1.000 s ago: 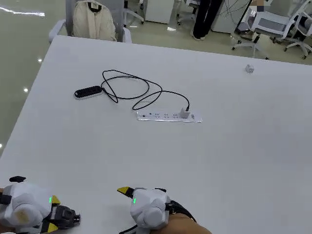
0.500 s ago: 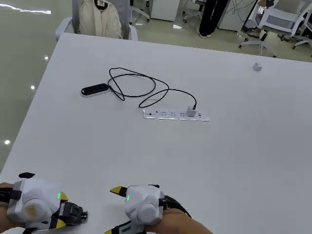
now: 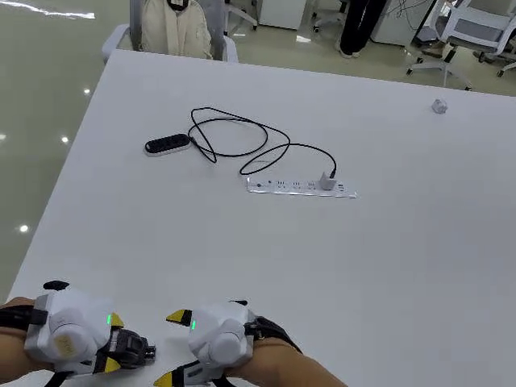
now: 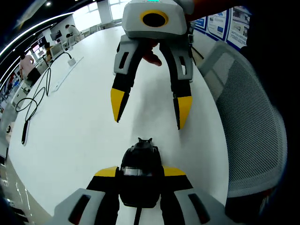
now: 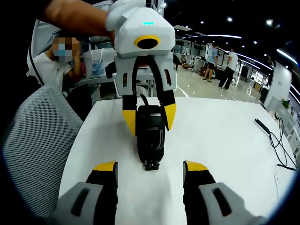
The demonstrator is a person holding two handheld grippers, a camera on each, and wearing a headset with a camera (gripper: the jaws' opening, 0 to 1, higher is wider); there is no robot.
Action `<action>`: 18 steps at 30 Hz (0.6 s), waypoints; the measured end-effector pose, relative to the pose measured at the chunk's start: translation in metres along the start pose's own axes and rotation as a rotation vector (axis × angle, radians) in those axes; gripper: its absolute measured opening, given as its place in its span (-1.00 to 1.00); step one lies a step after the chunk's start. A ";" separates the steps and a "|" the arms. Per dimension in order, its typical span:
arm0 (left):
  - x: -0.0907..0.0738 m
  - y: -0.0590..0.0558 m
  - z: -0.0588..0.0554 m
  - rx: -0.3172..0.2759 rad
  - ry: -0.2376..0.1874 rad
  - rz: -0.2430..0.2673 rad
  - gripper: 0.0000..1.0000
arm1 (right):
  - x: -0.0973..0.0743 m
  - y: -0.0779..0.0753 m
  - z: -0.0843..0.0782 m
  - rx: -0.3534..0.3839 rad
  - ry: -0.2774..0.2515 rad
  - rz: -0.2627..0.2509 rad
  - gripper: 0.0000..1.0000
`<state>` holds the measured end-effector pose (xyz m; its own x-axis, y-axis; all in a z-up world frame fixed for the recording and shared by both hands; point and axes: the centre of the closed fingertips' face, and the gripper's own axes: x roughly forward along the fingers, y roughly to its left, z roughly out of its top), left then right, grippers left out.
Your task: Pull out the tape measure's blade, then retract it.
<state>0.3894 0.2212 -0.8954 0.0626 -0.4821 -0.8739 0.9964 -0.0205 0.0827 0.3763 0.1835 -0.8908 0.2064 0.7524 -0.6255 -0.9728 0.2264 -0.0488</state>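
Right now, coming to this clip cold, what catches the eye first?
Two grippers face each other at the near edge of the white table. The left gripper is shut on a black tape measure, and the right gripper is open just in front of it. Farther out lie a power strip and a small black device.

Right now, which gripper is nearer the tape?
Left. The left gripper is shut on the tape; the right gripper hangs open facing it, a gap short of its tip.
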 end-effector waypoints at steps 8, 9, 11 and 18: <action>0.000 0.000 0.000 -0.003 -0.004 -0.004 -0.41 | 0.012 0.002 -0.003 -0.020 0.030 0.012 -0.07; 0.000 0.000 0.001 -0.004 -0.004 -0.004 -0.41 | 0.015 0.001 -0.004 -0.026 0.038 0.016 -0.09; 0.000 0.001 0.001 -0.004 -0.006 -0.004 -0.41 | 0.021 0.001 -0.005 -0.038 0.052 0.023 -0.14; 0.000 0.001 0.002 -0.005 -0.008 -0.003 -0.41 | 0.027 0.000 -0.009 -0.052 0.075 0.034 -0.31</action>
<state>0.3904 0.2193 -0.8947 0.0588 -0.4893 -0.8701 0.9968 -0.0181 0.0776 0.3807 0.1985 -0.9145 0.1665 0.7102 -0.6840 -0.9837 0.1678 -0.0652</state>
